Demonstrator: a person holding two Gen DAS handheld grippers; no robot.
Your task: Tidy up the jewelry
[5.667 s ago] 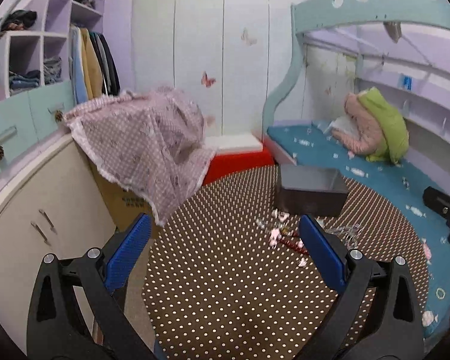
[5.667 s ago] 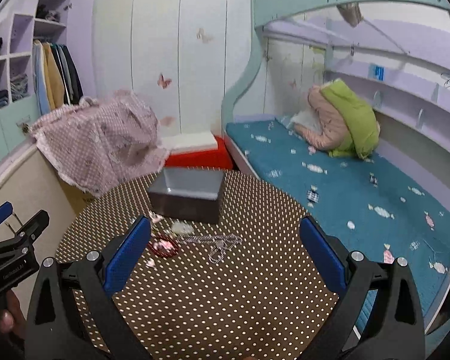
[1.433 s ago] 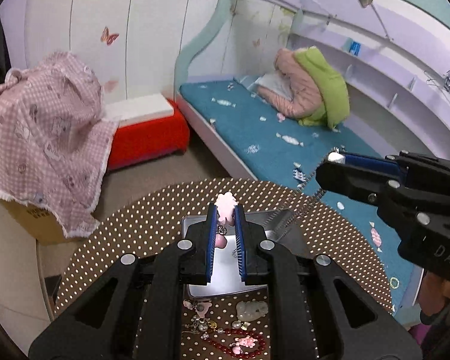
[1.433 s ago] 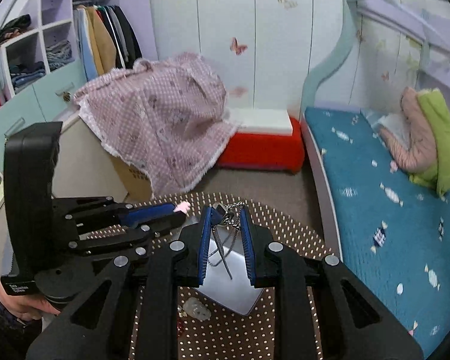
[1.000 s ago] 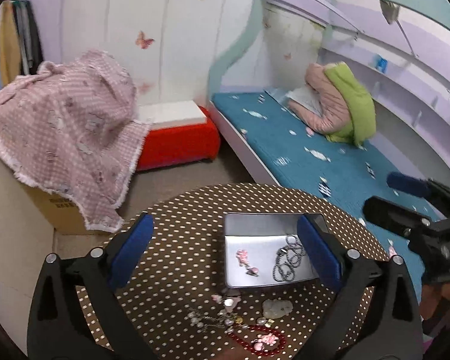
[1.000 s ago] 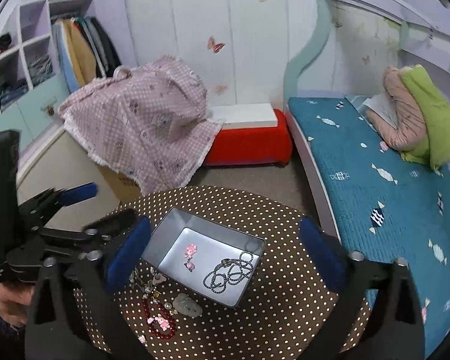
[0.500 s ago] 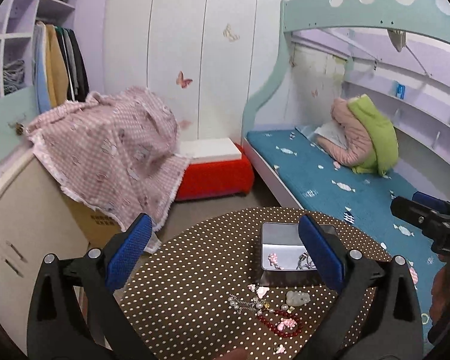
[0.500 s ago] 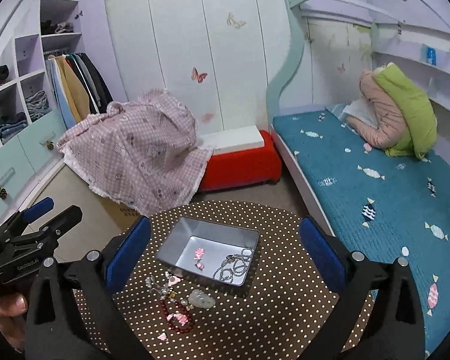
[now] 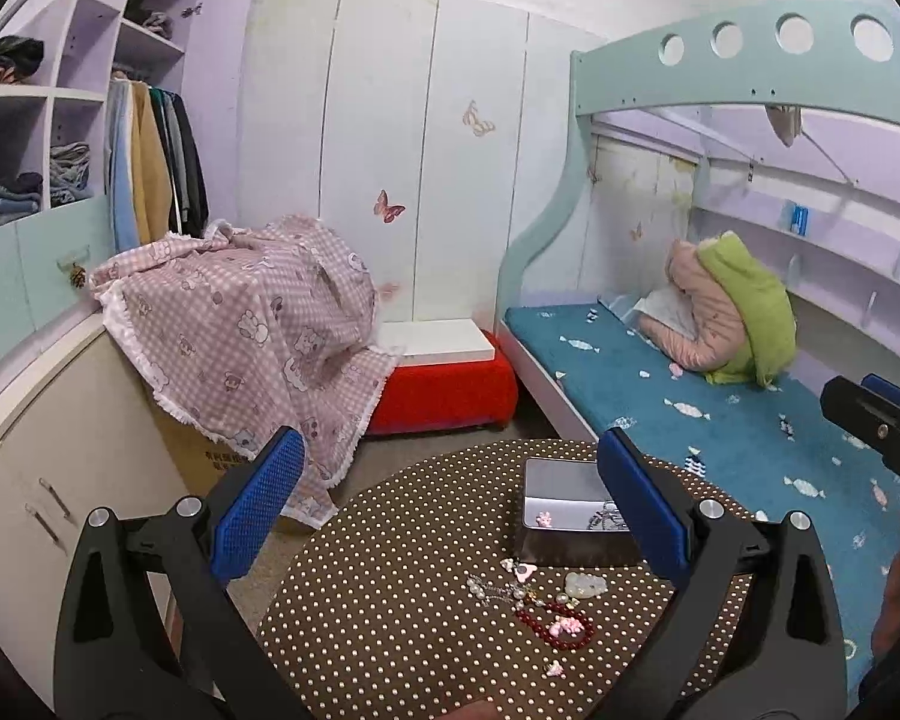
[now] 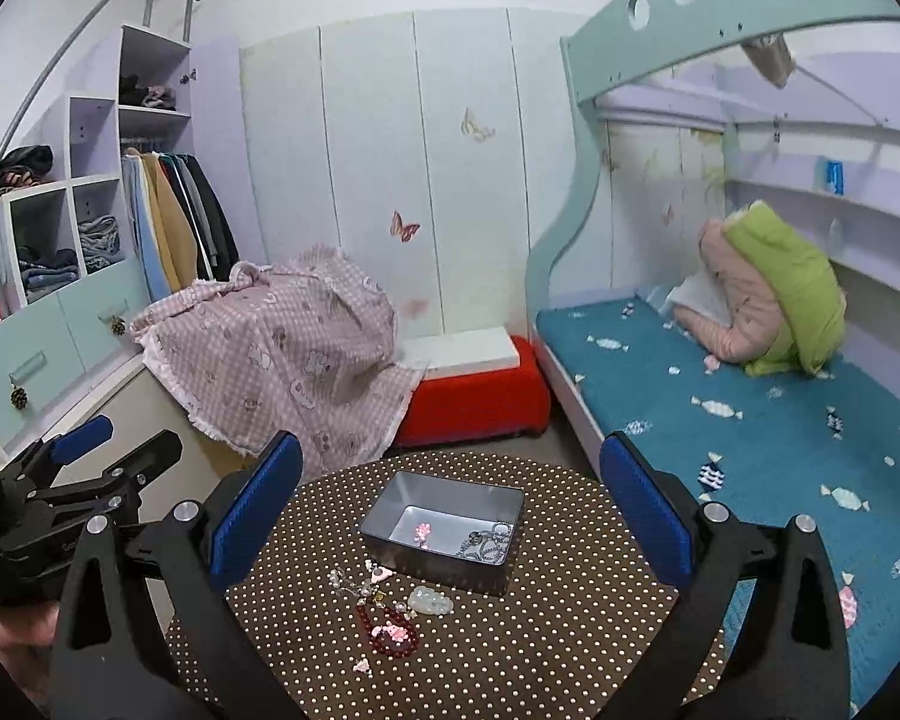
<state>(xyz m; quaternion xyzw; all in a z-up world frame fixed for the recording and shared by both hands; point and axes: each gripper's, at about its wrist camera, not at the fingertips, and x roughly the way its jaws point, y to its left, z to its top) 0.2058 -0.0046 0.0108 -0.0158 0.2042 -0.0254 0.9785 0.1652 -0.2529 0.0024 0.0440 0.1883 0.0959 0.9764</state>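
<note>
Several small pieces of jewelry lie loose on a round worktop (image 10: 510,648) covered in brown cloth with white dots. Going left to right in the right wrist view: a thin pale bead chain (image 10: 354,585) and a dark red bead bracelet (image 10: 393,636) with a pink charm, then a pale translucent pendant (image 10: 431,601) just beside them, and behind these a grey metal tin (image 10: 450,564), open on top. Inside the tin sit a small pink charm (image 10: 421,534) and a coiled silver chain (image 10: 487,543). A tiny pink bit (image 10: 363,666) lies apart, nearer the camera.

The left gripper (image 9: 450,516) and right gripper (image 10: 450,516) both hover above the worktop with jaws spread wide and nothing between them.

All these pieces look very light. The chains and bracelet are likely limp and will droop and tangle, so pinching a bunched section or the charm seems safest. The pendant looks smooth, hard and possibly brittle; a grip across its flat faces would suit it.

White lettering shows on the left gripper body in the right wrist view and on a cardboard box (image 9: 210,456) under a pink checked blanket (image 9: 246,348), but neither can be read.
</note>
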